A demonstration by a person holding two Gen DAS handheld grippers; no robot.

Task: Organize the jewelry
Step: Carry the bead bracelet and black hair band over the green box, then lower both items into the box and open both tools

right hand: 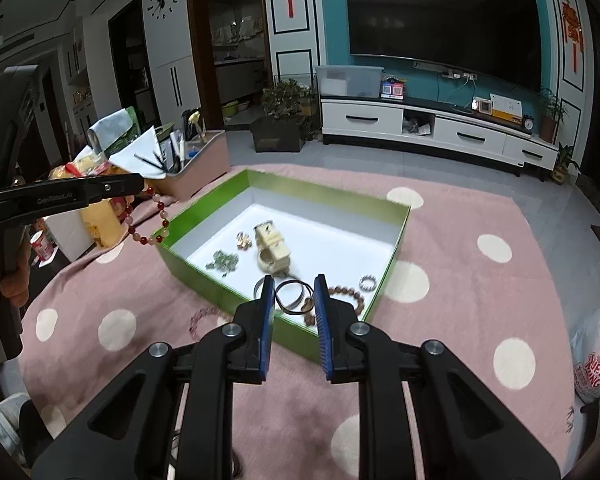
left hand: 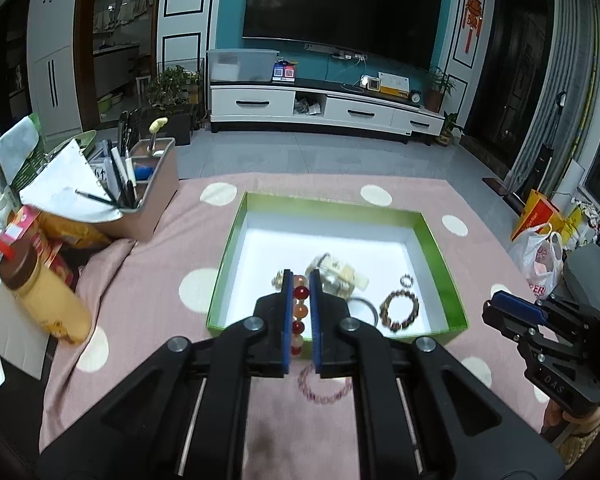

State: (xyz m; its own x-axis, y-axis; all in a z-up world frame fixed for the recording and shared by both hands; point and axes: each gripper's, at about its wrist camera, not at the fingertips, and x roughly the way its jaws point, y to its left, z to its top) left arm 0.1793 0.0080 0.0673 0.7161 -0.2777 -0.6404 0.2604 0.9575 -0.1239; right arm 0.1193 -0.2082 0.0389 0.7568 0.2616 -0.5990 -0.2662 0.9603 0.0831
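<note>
dangling from the clamped left gripper [left hand: 300,280], red bead bracelet [left hand: 300,312]; right gripper [right hand: 291,292] empty, jaws apart.

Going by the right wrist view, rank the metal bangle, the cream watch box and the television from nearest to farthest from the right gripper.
From the right gripper:
1. Metal bangle, right at its fingertips, in the green box's near corner.
2. Cream watch box, mid-box, beyond.
3. Television, far wall.

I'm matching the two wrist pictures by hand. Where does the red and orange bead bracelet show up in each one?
Left wrist view: the red and orange bead bracelet sits centre, low, clamped between the left hand-held gripper pads.
Right wrist view: it dangles at the left edge from that gripper's tip, above the pink cloth.
Shared landmark: the green box, open, with jewelry inside.
</note>
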